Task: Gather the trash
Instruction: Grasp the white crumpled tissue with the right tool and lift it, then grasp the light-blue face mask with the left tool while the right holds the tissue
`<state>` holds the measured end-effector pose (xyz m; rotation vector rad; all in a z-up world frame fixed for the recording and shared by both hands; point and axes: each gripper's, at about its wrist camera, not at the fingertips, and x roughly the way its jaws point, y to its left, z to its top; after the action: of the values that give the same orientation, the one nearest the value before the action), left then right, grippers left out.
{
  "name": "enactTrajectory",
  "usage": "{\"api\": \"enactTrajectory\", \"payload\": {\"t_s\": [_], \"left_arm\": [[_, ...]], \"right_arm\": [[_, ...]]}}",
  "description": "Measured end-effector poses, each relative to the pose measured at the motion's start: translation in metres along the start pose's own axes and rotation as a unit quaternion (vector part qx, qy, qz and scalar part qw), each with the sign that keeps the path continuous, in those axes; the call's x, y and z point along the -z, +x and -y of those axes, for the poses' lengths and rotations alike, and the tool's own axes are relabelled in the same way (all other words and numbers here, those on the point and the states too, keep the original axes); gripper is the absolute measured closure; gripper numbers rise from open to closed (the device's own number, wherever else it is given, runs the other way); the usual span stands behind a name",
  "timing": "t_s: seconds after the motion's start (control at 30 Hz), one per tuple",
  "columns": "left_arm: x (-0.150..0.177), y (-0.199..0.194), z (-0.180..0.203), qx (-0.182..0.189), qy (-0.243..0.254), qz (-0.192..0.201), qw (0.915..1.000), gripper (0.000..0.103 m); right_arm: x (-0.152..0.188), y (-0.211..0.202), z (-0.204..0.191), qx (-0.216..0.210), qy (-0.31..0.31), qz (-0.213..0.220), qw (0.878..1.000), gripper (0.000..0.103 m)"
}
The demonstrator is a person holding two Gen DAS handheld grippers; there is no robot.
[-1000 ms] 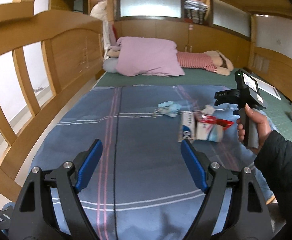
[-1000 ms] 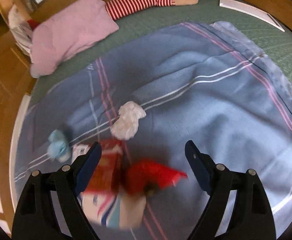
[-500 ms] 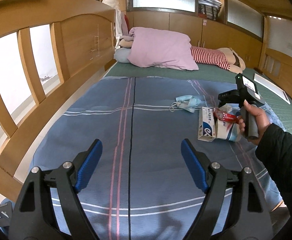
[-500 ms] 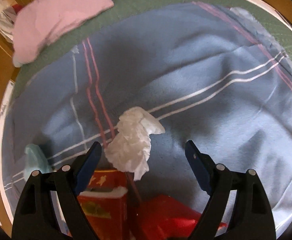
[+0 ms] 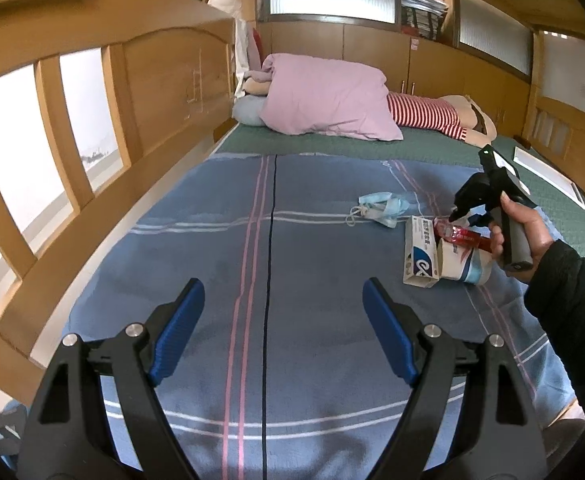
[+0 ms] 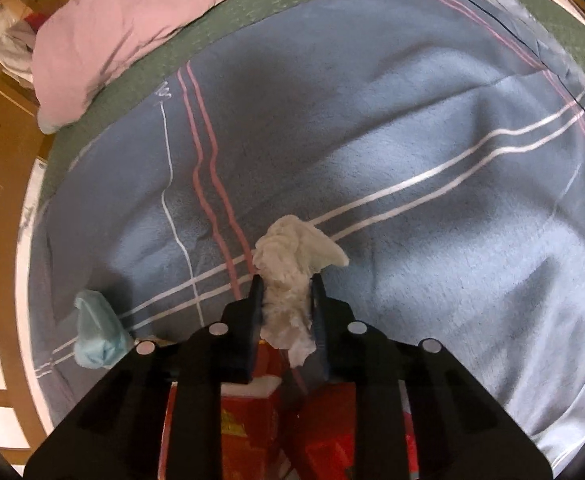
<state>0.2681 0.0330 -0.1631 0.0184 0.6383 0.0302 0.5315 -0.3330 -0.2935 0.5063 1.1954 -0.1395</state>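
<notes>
Right tongs (image 6: pixel 286 308): pinched tight on the crumpled tissue (image 6: pixel 292 268), one dark pad against each side of the wad, pointing steeply down at the bed.
Crumpled tissue: white, soft and wrinkled, a bunched wad; its lower part is squeezed between the pads, its upper part flares out beyond the tips into a ragged lobe leaning to the right. Whether its far end touches the blanket cannot be told.
Left tongs (image 5: pixel 282 332): spread wide with nothing between the blue pads, hovering over bare blanket.
Under the right tongs: a red carton (image 6: pixel 248 420) with a white top edge and a red wrapper (image 6: pixel 328 432) beside it, both partly hidden by the black frame.
Left of the right tongs: a pale blue face mask (image 6: pixel 94 336), crumpled, lying on the blanket near the red carton.
Ahead and right of the left tongs: a white and blue box (image 5: pixel 420 252) leaning against a paper cup (image 5: pixel 466 264) on its side, a red wrapper on top of them; the face mask with its ear loops just beyond.
Right hand (image 5: pixel 526 228): in a dark sleeve, gripping the grey handle of the right tool just over that little heap.
Blanket (image 6: pixel 432 168): blue-grey with pink, white and dark stripes, rumpled, covering the near part of the bed.
Farther off: a green mattress cover (image 5: pixel 432 146), then a pink pillow (image 5: pixel 324 100) and a red-and-white striped soft toy (image 5: pixel 424 114) lying along the far end.
Left side of the left tongs: a wooden bed rail (image 5: pixel 92 92) with slats.
</notes>
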Motion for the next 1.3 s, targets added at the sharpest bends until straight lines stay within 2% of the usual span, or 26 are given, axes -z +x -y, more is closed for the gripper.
{"api": "enactTrajectory", "payload": {"t_s": [0.17, 0.33, 0.37, 0.43, 0.63, 0.77, 1.0, 1.07, 1.13, 1.2, 1.3], "left_arm": [[-0.012, 0.011, 0.011, 0.003, 0.016, 0.013, 0.9998, 0.021], [-0.037, 0.044, 0.036, 0.044, 0.045, 0.022, 0.9978, 0.021], [-0.043, 0.053, 0.044, 0.041, 0.051, 0.023, 0.9976, 0.021], [-0.055, 0.074, 0.063, 0.061, 0.062, 0.024, 0.9959, 0.021], [-0.077, 0.148, 0.124, 0.084, 0.104, 0.023, 0.9908, 0.017], [-0.091, 0.199, 0.141, 0.092, 0.094, 0.003, 0.9913, 0.017], [-0.084, 0.263, 0.160, 0.056, 0.112, -0.033, 0.9916, 0.016], [-0.083, 0.273, 0.160, 0.061, 0.103, -0.048, 0.9916, 0.037], [-0.080, 0.287, 0.158, 0.075, 0.093, -0.082, 0.9895, 0.072], [-0.075, 0.296, 0.152, 0.067, 0.080, -0.103, 0.9892, 0.085], [-0.070, 0.289, 0.142, 0.050, 0.072, -0.090, 0.9921, 0.092]], "right_arm": [[0.015, -0.035, 0.016, -0.027, 0.006, 0.028, 0.999, 0.081], [0.053, -0.084, 0.038, -0.055, 0.003, 0.065, 0.996, 0.081], [0.060, -0.090, 0.041, -0.061, 0.001, 0.067, 0.996, 0.081], [0.076, -0.104, 0.048, -0.064, -0.002, 0.074, 0.995, 0.081], [0.106, -0.137, 0.067, -0.095, 0.000, 0.095, 0.991, 0.081], [0.110, -0.143, 0.076, -0.104, 0.006, 0.100, 0.989, 0.081], [0.106, -0.149, 0.084, -0.119, 0.023, 0.114, 0.986, 0.081], [0.106, -0.149, 0.083, -0.119, 0.021, 0.114, 0.986, 0.081], [0.106, -0.147, 0.081, -0.122, 0.020, 0.110, 0.986, 0.081], [0.106, -0.148, 0.079, -0.121, 0.017, 0.112, 0.986, 0.081], [0.107, -0.151, 0.076, -0.120, 0.013, 0.120, 0.985, 0.081]]}}
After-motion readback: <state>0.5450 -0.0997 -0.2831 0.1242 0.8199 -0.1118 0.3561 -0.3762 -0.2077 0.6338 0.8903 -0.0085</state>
